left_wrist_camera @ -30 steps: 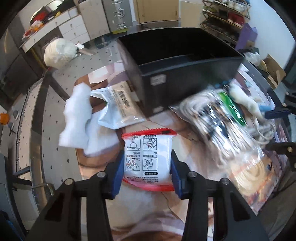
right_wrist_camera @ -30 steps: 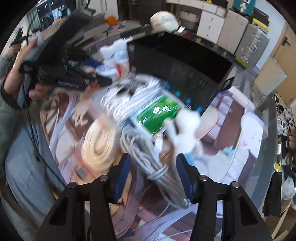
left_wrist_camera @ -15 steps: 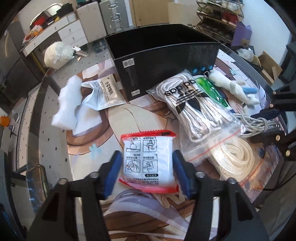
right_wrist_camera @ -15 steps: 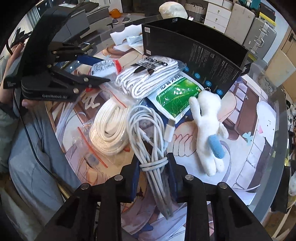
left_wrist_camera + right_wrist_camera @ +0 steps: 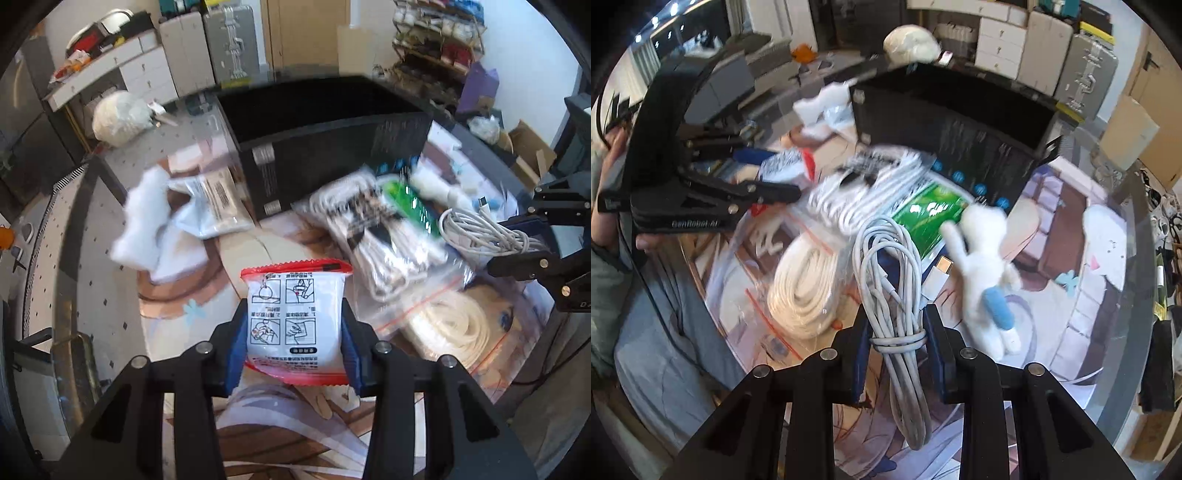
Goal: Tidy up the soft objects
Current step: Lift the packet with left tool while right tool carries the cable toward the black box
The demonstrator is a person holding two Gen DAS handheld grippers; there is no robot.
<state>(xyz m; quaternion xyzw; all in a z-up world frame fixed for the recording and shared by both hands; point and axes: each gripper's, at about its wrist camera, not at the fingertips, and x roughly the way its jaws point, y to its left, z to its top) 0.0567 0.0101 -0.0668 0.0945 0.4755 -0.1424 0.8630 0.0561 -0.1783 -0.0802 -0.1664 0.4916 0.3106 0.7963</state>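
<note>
My left gripper is shut on a white packet with red edges and holds it above the printed mat. My right gripper is shut on a bundled white cable, lifted off the mat; it also shows in the left wrist view. An open black box stands at the back; it shows in the right wrist view too. In front of it lie a bag of white cords, a green packet, a white plush toy and a bagged white rope coil.
White cloths and a white pouch lie left of the box. The left gripper's body shows at the left of the right wrist view. The glass table's edge curves on the right.
Both grippers have lifted with their loads and the views blur. The left one closed tighter on the packet; the cable bundle rose off the mat toward the box.
</note>
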